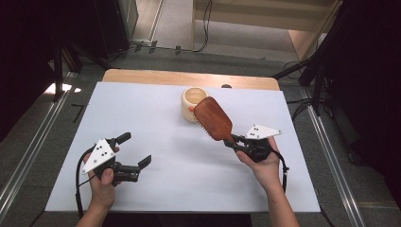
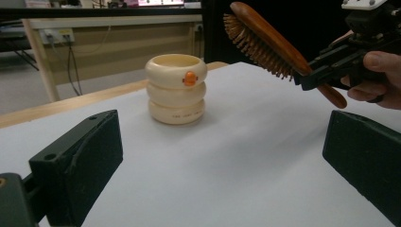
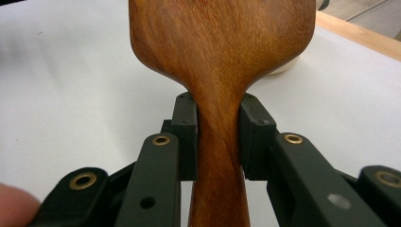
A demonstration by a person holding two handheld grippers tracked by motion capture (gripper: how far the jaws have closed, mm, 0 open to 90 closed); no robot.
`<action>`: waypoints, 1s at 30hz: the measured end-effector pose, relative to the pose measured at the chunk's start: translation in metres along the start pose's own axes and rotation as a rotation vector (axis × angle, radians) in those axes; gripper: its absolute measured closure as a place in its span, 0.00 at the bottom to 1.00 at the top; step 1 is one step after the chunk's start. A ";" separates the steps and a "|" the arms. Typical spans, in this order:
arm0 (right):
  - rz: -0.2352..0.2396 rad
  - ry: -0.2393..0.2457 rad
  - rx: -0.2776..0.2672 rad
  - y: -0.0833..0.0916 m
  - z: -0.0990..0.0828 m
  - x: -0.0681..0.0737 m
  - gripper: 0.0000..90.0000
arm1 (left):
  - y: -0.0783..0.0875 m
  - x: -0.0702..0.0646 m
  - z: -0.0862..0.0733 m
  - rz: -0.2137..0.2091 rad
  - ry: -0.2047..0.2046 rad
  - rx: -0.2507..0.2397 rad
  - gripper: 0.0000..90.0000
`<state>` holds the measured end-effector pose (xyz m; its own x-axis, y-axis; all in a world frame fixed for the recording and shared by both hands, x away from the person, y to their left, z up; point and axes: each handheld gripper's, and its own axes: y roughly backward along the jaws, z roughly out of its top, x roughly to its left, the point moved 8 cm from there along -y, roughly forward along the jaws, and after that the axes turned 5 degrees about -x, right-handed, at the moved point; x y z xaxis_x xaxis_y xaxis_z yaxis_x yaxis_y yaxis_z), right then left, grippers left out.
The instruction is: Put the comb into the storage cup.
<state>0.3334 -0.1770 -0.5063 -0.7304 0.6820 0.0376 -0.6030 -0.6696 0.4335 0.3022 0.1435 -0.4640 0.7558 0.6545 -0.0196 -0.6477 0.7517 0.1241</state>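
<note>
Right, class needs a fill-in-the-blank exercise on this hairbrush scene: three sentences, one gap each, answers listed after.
1. The right gripper is shut on the wooden hairbrush by its ____.
2. The brush's bristles face ____.
3. The fingers of the left gripper stand ____, with nothing between them, while the cream cup sits on the white table.

Missing words: handle; down; open

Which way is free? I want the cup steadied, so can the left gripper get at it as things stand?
Probably yes. The left gripper has its jaws open and holds nothing, and bare table lies between it and the cup. The hairbrush, held in the right gripper, hangs above and to one side.
</note>
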 end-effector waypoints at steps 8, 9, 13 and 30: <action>0.012 0.006 -0.029 -0.001 0.006 0.010 0.78 | -0.019 -0.012 0.009 -0.039 0.018 0.001 0.00; 0.014 0.008 -0.031 -0.001 0.007 0.011 0.78 | -0.021 -0.013 0.011 -0.044 0.023 -0.005 0.00; 0.024 0.011 -0.043 -0.002 0.010 0.017 0.78 | -0.030 -0.018 0.017 -0.058 0.028 -0.017 0.00; 0.089 0.056 -0.058 -0.016 0.021 0.052 0.78 | -0.053 -0.034 0.034 -0.095 0.066 -0.038 0.00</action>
<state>0.3119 -0.1252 -0.4922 -0.7977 0.6026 0.0229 -0.5510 -0.7439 0.3782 0.3144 0.0789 -0.4364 0.8070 0.5829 -0.0953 -0.5773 0.8125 0.0808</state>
